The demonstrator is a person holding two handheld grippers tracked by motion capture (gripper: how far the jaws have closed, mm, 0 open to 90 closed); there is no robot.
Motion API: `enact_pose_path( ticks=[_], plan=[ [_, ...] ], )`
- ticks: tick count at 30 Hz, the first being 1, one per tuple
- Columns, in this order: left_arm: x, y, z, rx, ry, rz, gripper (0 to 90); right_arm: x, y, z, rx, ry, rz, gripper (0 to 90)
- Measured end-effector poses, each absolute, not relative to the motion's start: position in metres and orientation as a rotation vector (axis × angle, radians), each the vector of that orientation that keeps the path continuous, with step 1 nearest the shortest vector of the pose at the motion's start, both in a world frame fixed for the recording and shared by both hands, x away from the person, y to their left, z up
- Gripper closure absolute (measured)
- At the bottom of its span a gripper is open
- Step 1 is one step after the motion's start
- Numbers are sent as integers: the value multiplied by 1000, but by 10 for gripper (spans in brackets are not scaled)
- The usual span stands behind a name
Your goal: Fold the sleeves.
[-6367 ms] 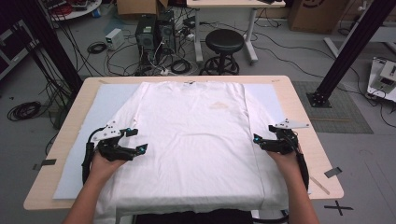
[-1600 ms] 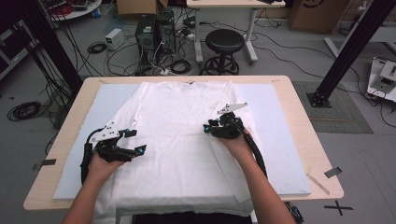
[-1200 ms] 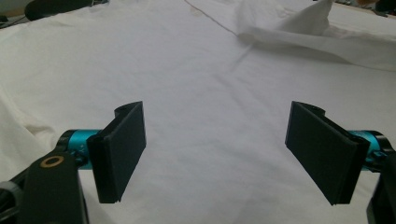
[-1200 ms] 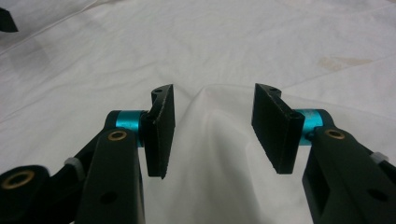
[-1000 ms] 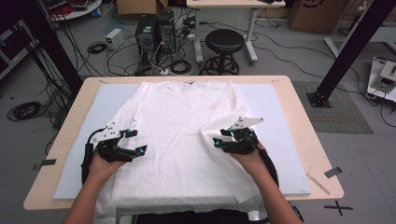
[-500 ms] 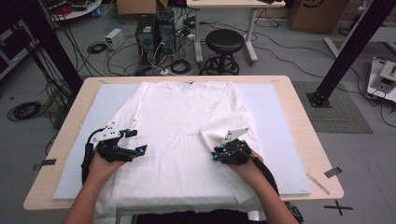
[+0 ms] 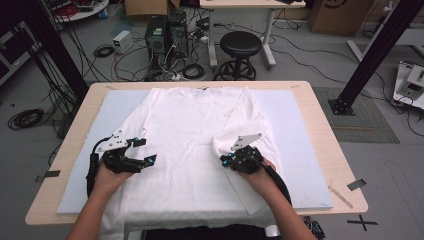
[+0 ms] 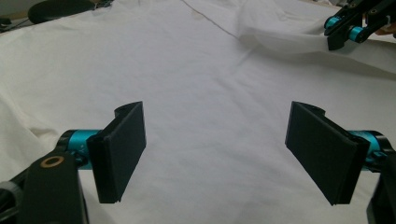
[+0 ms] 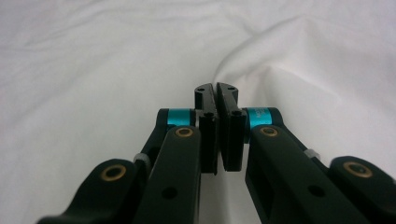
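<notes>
A white T-shirt (image 7: 185,130) lies flat on a pale blue mat (image 7: 300,140), collar at the far side. Its right side is folded in over the body. My right gripper (image 7: 224,160) rests low on that folded flap (image 7: 240,127). Its jaws have just been closing and now stand shut, and a ridge of shirt cloth (image 9: 261,60) rises straight from the tips of the right gripper (image 9: 217,88), pinched between them. My left gripper (image 7: 146,151) sits on the shirt's left side, open. In the left gripper view nothing but flat cloth (image 8: 215,93) lies between the left gripper's (image 8: 217,154) jaws.
The wooden table (image 7: 325,130) has bare edges around the mat. Strips of tape (image 7: 356,184) lie at its right front corner. Behind the table on the floor stand a black stool (image 7: 241,47), computer cases (image 7: 162,32) and tangled cables.
My right gripper has slid a little toward the near edge and lower onto the folded flap, and its jaws went from open to shut on the cloth. The left gripper stayed put.
</notes>
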State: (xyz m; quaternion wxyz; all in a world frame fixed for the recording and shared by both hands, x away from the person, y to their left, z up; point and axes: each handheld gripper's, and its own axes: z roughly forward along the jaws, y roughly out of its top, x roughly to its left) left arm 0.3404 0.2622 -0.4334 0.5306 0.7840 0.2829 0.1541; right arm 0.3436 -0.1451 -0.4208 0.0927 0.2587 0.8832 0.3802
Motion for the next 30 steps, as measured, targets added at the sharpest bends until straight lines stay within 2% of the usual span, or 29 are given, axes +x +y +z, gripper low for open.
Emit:
enact_pose_path(
  ticks=[16, 19, 21, 30],
  plan=[
    [340, 262, -432, 1872, 666, 365, 204, 366, -97, -408, 799, 2579, 1139, 875],
    [339, 262, -431, 1878, 657, 365, 204, 371, -93, -412, 820, 2586, 1106, 734],
    [339, 262, -432, 1878, 656, 361, 204, 370, -94, -413, 834, 2591, 1104, 676],
    [339, 262, -432, 1880, 660, 370, 204, 351, -116, -405, 797, 2563, 1151, 606]
  ],
)
